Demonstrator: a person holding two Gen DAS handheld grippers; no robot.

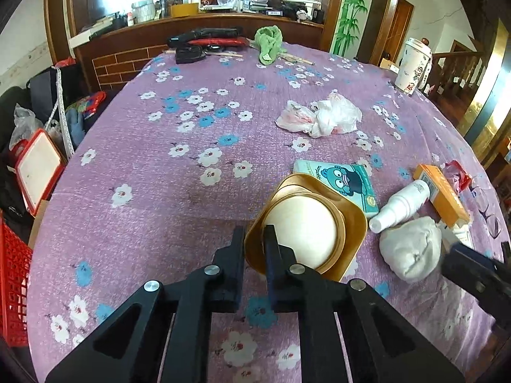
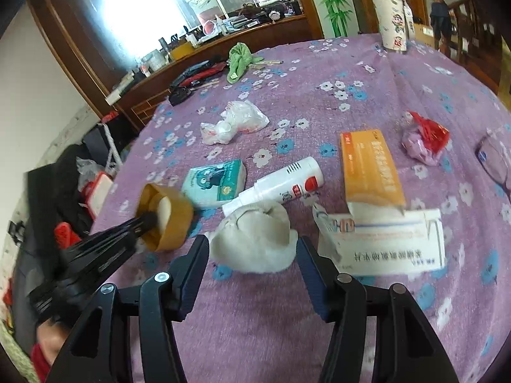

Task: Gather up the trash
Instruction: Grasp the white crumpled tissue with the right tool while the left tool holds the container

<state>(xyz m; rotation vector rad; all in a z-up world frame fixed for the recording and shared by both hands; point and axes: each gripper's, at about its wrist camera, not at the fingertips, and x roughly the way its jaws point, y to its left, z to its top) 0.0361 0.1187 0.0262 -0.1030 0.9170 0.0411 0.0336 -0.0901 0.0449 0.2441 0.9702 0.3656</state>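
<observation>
Here, the landmark is the gold cup, a gold-coloured tub with a cream inside, tipped on its side on the purple flowered tablecloth.

Left of the cup: bare cloth only, then the table edge.

At the cup: the left gripper is pinched narrow on the cup's rim, one finger outside the wall and the other inside the mouth. In the right wrist view the same gripper comes in from the left, blurred, its tips at the cup.

Just behind the cup: a teal tissue pack with a cartoon face, lying flat and partly hidden by the rim.

Far behind the cup: crumpled white plastic bags, well apart from it; farther back a green cloth near the far edge.

Right of the cup: a white spray bottle on its side, nozzle end toward the cup. Just beside it, a wad of white tissue. The right gripper stands open about halfway, fingers either side of the wad; whether the pads touch it I cannot tell, and nothing is gripped.

Farther right: an orange box and a white printed carton lying together, the carton nearer the camera. Beyond them, a red-and-pink wrapper. A tall printed paper cup stands at the far right edge.
</observation>
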